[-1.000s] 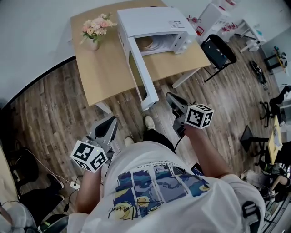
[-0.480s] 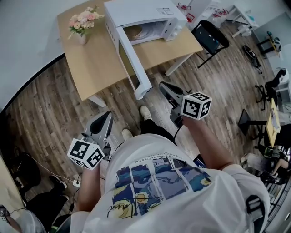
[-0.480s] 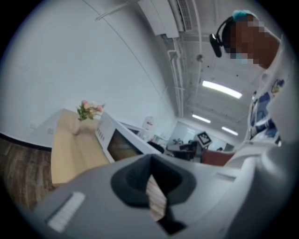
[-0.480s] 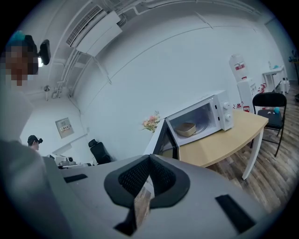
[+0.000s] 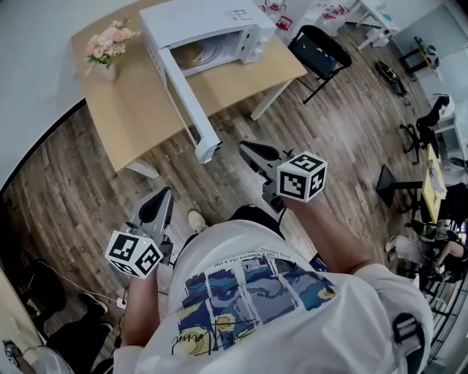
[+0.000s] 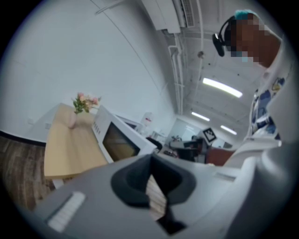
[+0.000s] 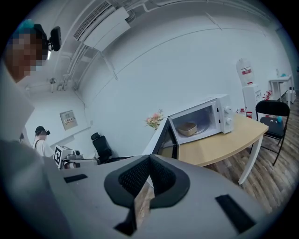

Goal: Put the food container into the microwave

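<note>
1. Grey jaws of the left gripper (image 6: 150, 159) are pressed together at their tips with nothing between them; only floorboards show through the slit behind.
2. The right gripper (image 7: 149, 161) is clenched the same way and also empty. It is held a little further forward than the left one.
3. Ahead of both grippers and well apart from them, the white microwave (image 5: 205, 20) sits on a wooden table (image 5: 131, 120). Its door (image 5: 183, 98) is swung wide open, the free edge pointing back toward the grippers.
4. Inside the microwave's chamber lies the food container (image 7: 188, 128) (a shallow tan bowl, seen best from the right gripper).
5. Beyond the left gripper, to the left of the microwave, a vase of pink flowers (image 5: 106, 50) stands on the table's far corner.
6. Past the right gripper, on the table's right side, a black chair (image 5: 319, 52) stands just beside it.
</note>
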`<state>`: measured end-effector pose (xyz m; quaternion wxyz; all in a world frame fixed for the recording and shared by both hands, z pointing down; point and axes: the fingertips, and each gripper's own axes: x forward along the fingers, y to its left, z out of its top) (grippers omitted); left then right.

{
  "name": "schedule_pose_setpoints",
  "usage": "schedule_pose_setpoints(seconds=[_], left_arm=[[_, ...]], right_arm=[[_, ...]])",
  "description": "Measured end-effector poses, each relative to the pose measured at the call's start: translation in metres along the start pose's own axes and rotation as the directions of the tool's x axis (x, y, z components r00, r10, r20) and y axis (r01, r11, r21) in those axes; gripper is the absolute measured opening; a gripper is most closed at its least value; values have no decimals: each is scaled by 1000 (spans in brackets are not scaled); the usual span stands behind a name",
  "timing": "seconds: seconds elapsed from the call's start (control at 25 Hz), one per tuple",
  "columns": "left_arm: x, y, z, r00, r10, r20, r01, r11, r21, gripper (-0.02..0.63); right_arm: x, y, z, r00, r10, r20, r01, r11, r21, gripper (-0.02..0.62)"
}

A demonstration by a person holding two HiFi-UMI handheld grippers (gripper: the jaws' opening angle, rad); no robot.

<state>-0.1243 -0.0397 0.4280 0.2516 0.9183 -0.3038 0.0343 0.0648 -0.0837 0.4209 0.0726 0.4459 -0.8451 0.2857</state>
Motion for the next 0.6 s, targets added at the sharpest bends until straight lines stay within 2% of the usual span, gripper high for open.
schedule_pose_setpoints(seconds=[0.32,0.6], left_arm=[[42,-42,0,1000,29,-6,-28,999,30,8],[107,-119,-4,1000,-17,0,17,999,33,8]], right_arm=[[-47,-17,-5,998,54,-11,-55,996,-73,8],[-122,-69,-24,1000,20,-18,-21,999,-46,8]])
